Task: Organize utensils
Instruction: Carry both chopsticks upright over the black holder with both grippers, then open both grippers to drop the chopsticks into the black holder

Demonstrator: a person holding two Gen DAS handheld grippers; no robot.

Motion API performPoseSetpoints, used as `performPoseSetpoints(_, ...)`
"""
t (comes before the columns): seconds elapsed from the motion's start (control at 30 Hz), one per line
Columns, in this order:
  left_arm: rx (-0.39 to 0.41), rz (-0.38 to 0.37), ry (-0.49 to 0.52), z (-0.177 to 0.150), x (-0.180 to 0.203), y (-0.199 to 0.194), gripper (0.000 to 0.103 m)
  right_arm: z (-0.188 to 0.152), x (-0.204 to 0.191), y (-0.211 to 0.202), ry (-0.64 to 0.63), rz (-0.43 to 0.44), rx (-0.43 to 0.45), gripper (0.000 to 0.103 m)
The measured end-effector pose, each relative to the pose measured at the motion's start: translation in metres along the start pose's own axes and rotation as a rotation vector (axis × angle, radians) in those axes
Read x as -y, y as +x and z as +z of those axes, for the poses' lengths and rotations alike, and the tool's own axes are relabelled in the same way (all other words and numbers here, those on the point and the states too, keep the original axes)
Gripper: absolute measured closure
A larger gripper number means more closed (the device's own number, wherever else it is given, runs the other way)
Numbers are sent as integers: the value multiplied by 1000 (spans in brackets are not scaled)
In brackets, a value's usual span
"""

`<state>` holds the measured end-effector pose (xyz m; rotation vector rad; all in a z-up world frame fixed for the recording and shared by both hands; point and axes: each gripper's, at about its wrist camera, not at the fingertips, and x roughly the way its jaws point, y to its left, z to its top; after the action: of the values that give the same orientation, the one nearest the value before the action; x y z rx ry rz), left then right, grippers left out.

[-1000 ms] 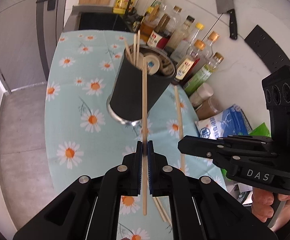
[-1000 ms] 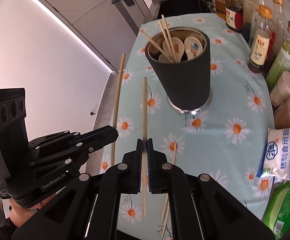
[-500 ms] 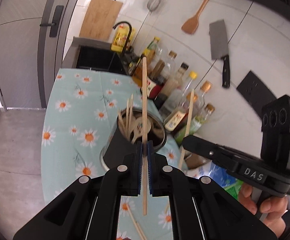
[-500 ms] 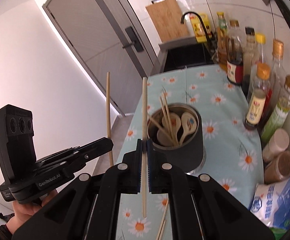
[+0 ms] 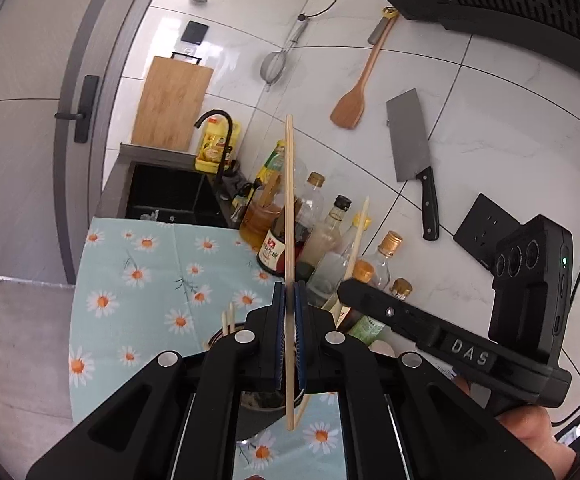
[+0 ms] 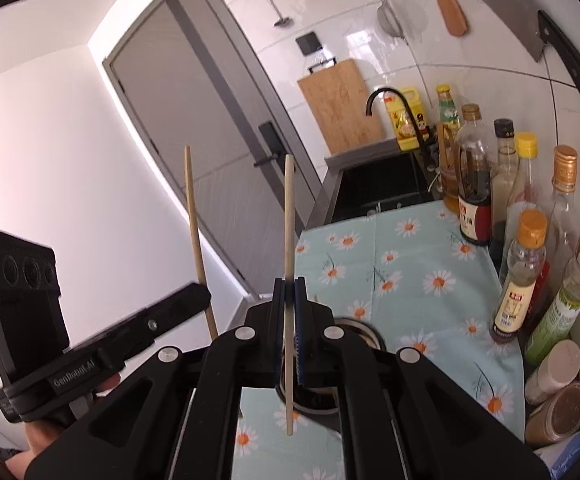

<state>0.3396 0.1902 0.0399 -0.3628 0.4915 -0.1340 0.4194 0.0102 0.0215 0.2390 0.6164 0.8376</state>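
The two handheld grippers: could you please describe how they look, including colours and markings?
Both are matte black plastic with silver screw heads and blue ribbed pads inside the fingers. The right gripper carries raised "DAS" lettering and a boxy three-lens module with a green light. The left gripper reads "GenRobot.AI" and has a similar three-lens module. Bare hands hold both.

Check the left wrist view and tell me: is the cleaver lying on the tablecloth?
No: the cleaver hangs on the tiled wall, above the bottles and clear of the tablecloth.
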Motion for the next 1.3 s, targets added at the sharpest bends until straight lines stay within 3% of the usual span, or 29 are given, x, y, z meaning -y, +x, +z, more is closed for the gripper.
performPoseSetpoints(0.17, 48, 14, 25, 5, -2, 9, 99, 14, 8, -6, 11, -38, 89, 97)
performPoseSetpoints(0.43, 78, -4, 1, 5, -12, 22, 99, 25, 17, -4, -18, -61, 147, 97)
performPoseSetpoints(0.9, -1, 3, -14, -14, -32, 60, 99, 3, 33, 28, 22, -71, 19, 97)
performPoseSetpoints(0.93, -3, 7, -7, -16, -31, 61, 98, 1, 33, 30, 22, -70, 10, 96)
performPoseSetpoints(1.0, -12, 6, 3, -17, -30, 62, 98, 0, 34, 33, 24, -85, -9, 81)
performPoseSetpoints(1.3, -36, 0, -7, -24, -31, 54, 98, -3, 38, 26, 72, -81, -27, 78)
